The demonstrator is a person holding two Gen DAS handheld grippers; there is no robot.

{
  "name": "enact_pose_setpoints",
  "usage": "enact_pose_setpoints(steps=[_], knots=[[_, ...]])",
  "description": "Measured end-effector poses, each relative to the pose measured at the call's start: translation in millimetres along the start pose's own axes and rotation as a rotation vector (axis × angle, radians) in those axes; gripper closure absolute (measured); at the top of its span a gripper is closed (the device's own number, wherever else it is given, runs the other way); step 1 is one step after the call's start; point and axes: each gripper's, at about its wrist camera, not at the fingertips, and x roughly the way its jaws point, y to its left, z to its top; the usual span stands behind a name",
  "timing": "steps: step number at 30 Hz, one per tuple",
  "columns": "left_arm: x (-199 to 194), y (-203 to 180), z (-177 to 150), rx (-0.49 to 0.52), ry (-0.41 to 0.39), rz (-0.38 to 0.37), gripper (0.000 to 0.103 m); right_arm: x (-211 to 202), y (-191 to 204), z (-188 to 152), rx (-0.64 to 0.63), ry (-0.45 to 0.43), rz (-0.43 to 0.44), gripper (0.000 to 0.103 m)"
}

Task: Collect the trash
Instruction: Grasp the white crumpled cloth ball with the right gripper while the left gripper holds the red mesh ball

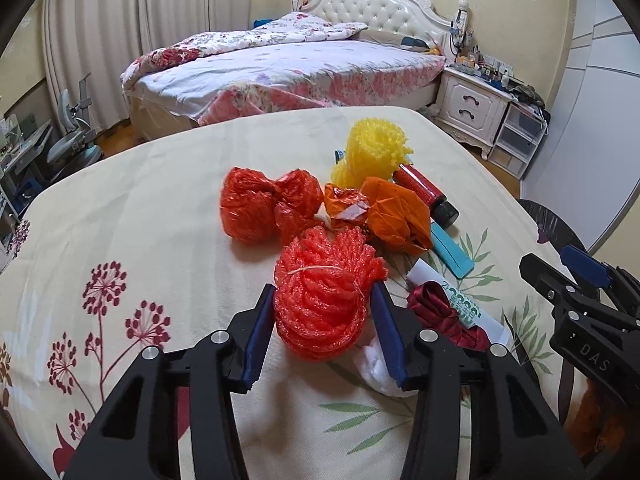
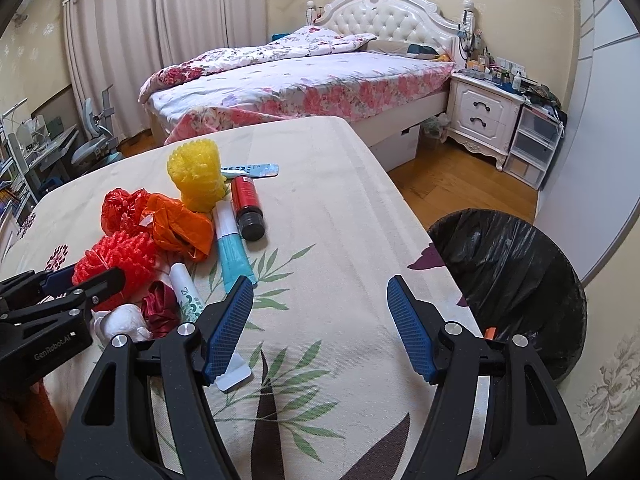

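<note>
A red foam net (image 1: pixel 324 296) lies on the flowered tablecloth (image 1: pixel 140 208), and my left gripper (image 1: pixel 323 286) is shut on it, a blue pad against each side. Behind it sit a crumpled red plastic bag (image 1: pixel 256 204), an orange bag (image 1: pixel 396 212), a yellow foam net (image 1: pixel 376 148) and a red bottle (image 1: pixel 424 192) with a black cap. In the right wrist view my right gripper (image 2: pixel 320 280) hangs open over bare cloth, holding nothing. To its right stands a bin with a black liner (image 2: pixel 508 272), beside the table edge.
A teal tube (image 2: pixel 234 256), a white tube with green print (image 2: pixel 188 292), a dark red cloth wad (image 2: pixel 160 308) and white crumpled paper (image 2: pixel 124 320) lie near the left gripper (image 2: pixel 80 284). A bed (image 2: pixel 300 80) and nightstand (image 2: pixel 484 112) stand behind the table.
</note>
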Motion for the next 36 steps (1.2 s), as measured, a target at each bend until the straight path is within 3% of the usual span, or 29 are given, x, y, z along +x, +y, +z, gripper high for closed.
enact_pose_setpoints(steps=[9,24,29,31,36], knots=[[-24,24,-19,-0.033,-0.018,0.042,0.055,-6,15,-3,-0.032,0.003,0.020,0.035],[-51,85,-42,-0.122,-0.051,0.195,0.055,-25,71,-9,-0.140,-0.008,0.125,0.035],[-58,103,-52,-0.151,-0.053,0.225,0.055,-26,94,-13,-0.192,0.001,0.156,0.038],[-59,109,-56,-0.160,-0.053,0.231,0.055,-26,102,-15,-0.213,0.009,0.168,0.046],[-61,119,-60,-0.186,-0.051,0.226,0.055,-22,120,-23,-0.259,0.034,0.183,0.053]])
